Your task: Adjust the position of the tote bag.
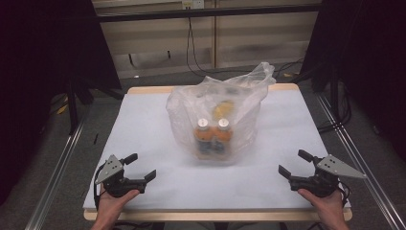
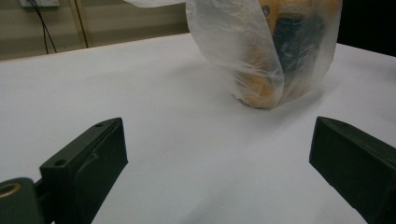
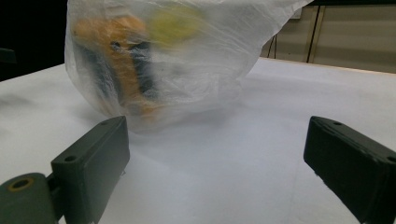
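- Plastic bag (image 1: 218, 112): clear, thin, crinkled film; stood at centre of the high view, on the middle of the table; top gathered into a loose peak leaning toward upper right of frame. Seen also at top centre-right of the left gripper view (image 2: 261, 51) and upper left of the right gripper view (image 3: 168, 56).
- Two bottles (image 1: 213, 136): inside the bag, side by side and touching, upright; white caps, orange contents, dark labels. Blurred through the film in both gripper views.
- Yellow item (image 1: 223, 109): inside the bag, behind the bottles; kind not discernible.
- Left gripper (image 1: 140, 166): lower left of the high view, held in a hand at the near table edge; jaws spread wide, nothing between them; well apart from the bag.
- Right gripper (image 1: 295, 163): lower right of the high view, held likewise; jaws spread wide, nothing pinched; well apart from the bag.
- Table (image 1: 143, 124): pale, matte white-grey top with light wooden edging visible at far and near rims.
- Room: dim; grey floor, dark curtains (image 1: 43, 57) at both sides, pale panelled wall at top, black cables (image 1: 194, 52) hanging down it.
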The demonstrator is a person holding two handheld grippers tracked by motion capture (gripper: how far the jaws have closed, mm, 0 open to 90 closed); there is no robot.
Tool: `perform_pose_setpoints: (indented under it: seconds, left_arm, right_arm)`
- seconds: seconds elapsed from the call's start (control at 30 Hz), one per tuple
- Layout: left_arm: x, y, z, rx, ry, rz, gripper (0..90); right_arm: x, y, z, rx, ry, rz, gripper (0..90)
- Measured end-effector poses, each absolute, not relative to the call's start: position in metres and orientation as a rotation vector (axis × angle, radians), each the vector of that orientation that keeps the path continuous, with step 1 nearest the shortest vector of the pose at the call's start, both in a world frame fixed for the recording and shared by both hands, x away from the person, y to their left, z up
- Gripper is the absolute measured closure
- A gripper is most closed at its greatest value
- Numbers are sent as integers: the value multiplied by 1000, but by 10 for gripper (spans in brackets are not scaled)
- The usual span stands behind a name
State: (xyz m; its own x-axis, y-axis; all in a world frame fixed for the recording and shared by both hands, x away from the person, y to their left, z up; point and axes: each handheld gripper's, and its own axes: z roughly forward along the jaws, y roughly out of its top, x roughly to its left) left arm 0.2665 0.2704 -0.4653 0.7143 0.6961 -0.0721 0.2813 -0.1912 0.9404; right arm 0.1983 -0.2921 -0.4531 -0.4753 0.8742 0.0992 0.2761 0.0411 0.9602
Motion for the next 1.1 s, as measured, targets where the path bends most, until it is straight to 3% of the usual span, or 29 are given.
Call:
perform_pose_setpoints:
  seconds: [0.5, 0.93, 1.1]
  left_arm:
    - [271, 266, -465, 1791, 799, 360, 118]
    - [277, 261, -458, 1785, 756, 347, 245]
    - [283, 259, -452, 1762, 765, 364, 257]
  right_arm:
    - [200, -293, -454, 1173, 1861, 1430, 172]
    - [215, -277, -449, 1125, 2004, 1444, 363]
    - [219, -271, -446, 1114, 2029, 1444, 399]
